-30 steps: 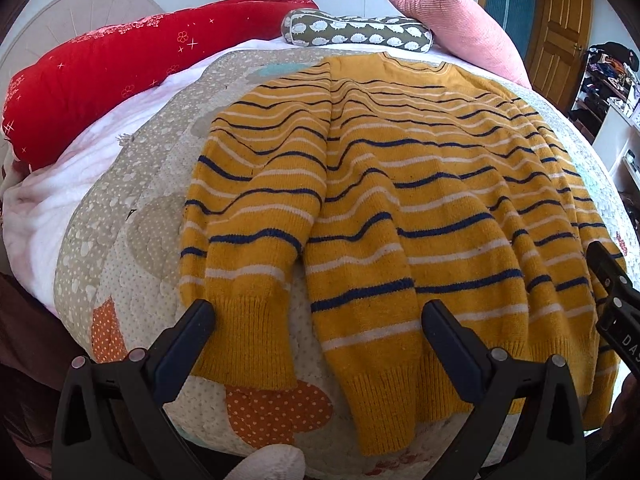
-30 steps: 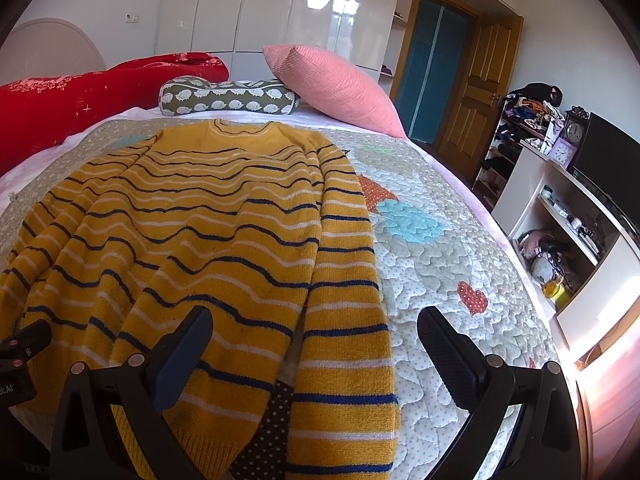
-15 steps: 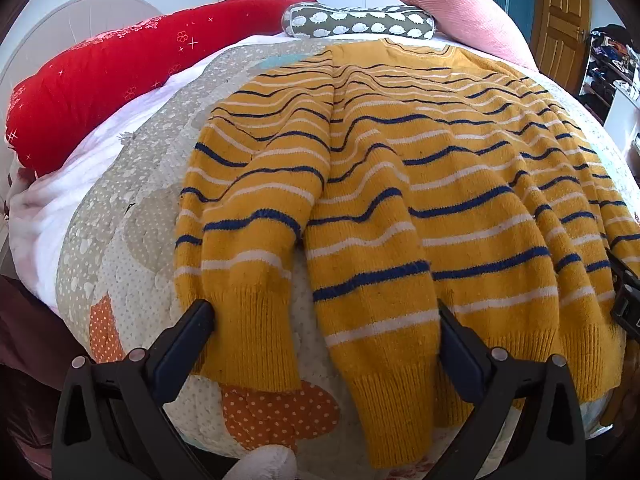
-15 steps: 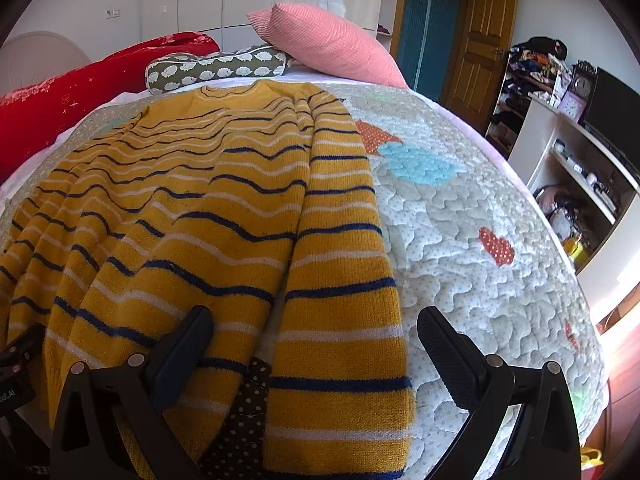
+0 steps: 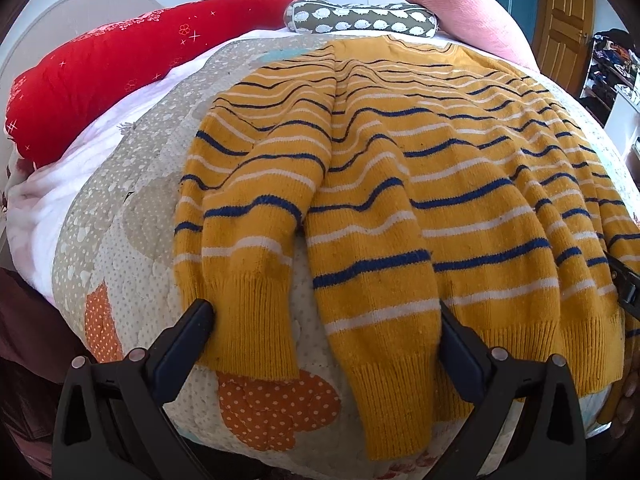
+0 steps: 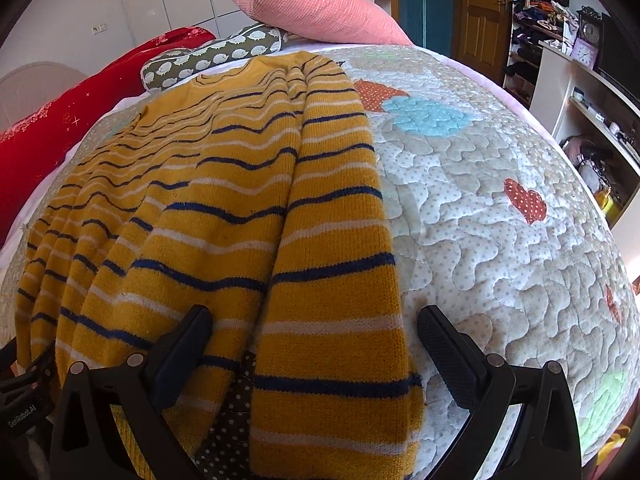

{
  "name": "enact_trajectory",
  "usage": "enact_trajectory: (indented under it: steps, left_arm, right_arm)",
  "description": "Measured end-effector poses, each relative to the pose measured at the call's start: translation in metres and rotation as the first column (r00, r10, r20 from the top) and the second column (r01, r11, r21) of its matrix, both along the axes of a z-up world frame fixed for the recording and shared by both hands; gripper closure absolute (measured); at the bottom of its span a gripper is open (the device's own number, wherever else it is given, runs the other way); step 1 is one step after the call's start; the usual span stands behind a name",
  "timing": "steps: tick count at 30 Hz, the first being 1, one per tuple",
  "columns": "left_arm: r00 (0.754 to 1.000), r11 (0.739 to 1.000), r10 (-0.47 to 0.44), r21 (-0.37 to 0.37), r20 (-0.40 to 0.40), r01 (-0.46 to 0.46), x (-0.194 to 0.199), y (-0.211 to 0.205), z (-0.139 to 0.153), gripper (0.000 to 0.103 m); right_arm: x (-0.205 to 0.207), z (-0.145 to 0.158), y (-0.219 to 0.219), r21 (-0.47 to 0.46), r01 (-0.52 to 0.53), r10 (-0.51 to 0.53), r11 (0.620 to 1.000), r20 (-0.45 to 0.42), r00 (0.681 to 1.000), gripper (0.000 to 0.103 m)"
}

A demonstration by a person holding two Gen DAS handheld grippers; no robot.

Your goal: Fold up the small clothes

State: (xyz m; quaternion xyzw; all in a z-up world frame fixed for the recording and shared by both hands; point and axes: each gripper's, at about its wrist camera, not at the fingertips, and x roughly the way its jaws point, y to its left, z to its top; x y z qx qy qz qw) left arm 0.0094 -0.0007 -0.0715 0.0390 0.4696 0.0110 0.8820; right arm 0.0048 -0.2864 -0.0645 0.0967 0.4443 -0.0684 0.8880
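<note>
Left tool (image 5: 324, 336): jaws spread wide, nothing clamped. Its fingers (image 5: 188, 332) bracket the ribbed cuff of one sleeve and the hem edge next to it, low over the near edge of the bed.

Right tool (image 6: 316, 332): jaws also apart, empty. It straddles the other sleeve, with the left finger over the sweater body and the right finger over bare quilt.

Sweater (image 5: 420, 168): mustard-yellow knit, thin navy and white horizontal stripes, ribbed cuffs and hem. It lies spread on the quilt, collar toward the pillows, hem toward the tools. Both sleeves run down alongside the body. Fabric is thick and slightly fuzzy, with soft ripples across the chest.

Quilt (image 6: 500, 220): stitched puzzle-like pattern, beige and white with small dots, plus orange, light-blue and green patches.

At the head of the bed: pink ribbed pillow (image 6: 320, 12), grey-green bolster (image 5: 360, 20) with a white hedgehog print, red duvet (image 5: 100, 68) with a small white pattern.

Wooden door (image 6: 480, 12) and white shelving (image 6: 580, 92) sit beyond the bed on the right.
</note>
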Motion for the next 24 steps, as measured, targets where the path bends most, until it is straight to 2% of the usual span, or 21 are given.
enact_trajectory:
  steps: [9,13,16,20,21,24]
  left_arm:
    - [0.999,0.999,-0.04,-0.006,-0.008,0.04,-0.008,0.002,0.003,0.0]
    - [0.998,0.997,-0.056,-0.064,-0.029,0.054,-0.016,0.012,0.016,0.0]
    - [0.998,0.994,-0.053,-0.093,0.031,0.055,-0.029,0.025,0.039,0.0]
    - [0.993,0.995,-0.032,-0.089,0.117,0.043,-0.039,0.046,0.065,0.0]
    - [0.992,0.995,-0.023,-0.089,0.124,0.034,-0.039,0.052,0.067,0.0]
    - [0.993,0.994,0.024,-0.113,0.115,-0.011,-0.035,0.072,0.069,0.0]
  right_arm:
    - [0.001,0.0,0.004,-0.03,-0.029,0.029,0.999,0.0,1.0,0.0]
    - [-0.003,0.013,-0.001,-0.008,-0.072,0.072,0.997,0.019,0.997,0.003]
    - [-0.018,0.033,-0.012,0.004,-0.061,0.061,0.998,0.076,0.995,0.006]
    - [-0.035,0.048,-0.03,0.034,-0.056,0.053,0.998,0.087,0.995,0.018]
    - [-0.039,0.05,-0.034,0.046,-0.058,0.054,0.997,0.082,0.995,0.023]
    - [-0.05,0.047,-0.04,0.085,-0.071,0.065,0.994,0.071,0.995,0.025]
